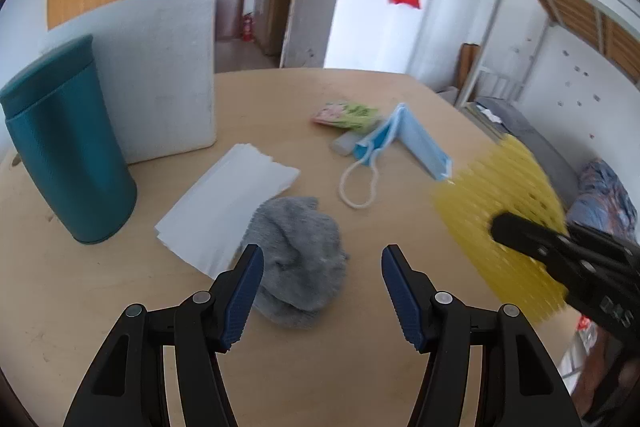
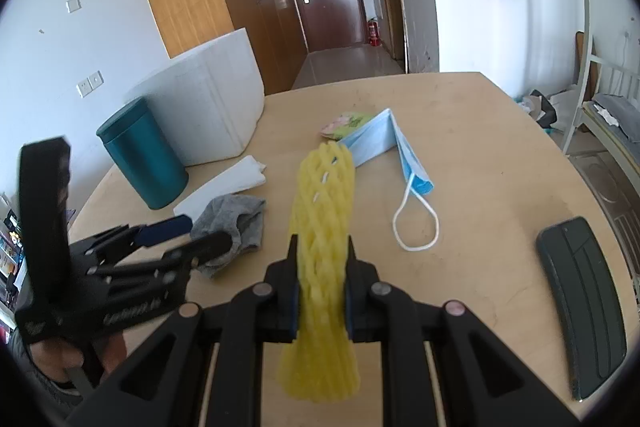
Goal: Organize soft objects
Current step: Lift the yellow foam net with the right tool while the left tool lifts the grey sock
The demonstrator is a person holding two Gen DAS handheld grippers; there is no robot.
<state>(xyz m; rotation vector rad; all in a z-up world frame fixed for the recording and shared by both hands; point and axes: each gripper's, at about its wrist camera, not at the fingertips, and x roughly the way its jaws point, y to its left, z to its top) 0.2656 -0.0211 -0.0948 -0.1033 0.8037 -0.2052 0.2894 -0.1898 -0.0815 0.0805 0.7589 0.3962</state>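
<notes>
A crumpled grey sock lies on the wooden table, overlapping a folded white tissue. My left gripper hovers just above the sock, open, with its left finger over the sock's edge and nothing pinched. My right gripper is shut on a yellow foam net sleeve, which sticks out ahead of and behind the pads, held above the table. A blue face mask with a white ear loop lies further back, and a green and pink packet sits behind it.
A teal canister stands at the left, with a white foam box behind it. A small clear bottle lies by the mask. A black flat device rests near the table's right edge. A metal bunk bed stands beyond.
</notes>
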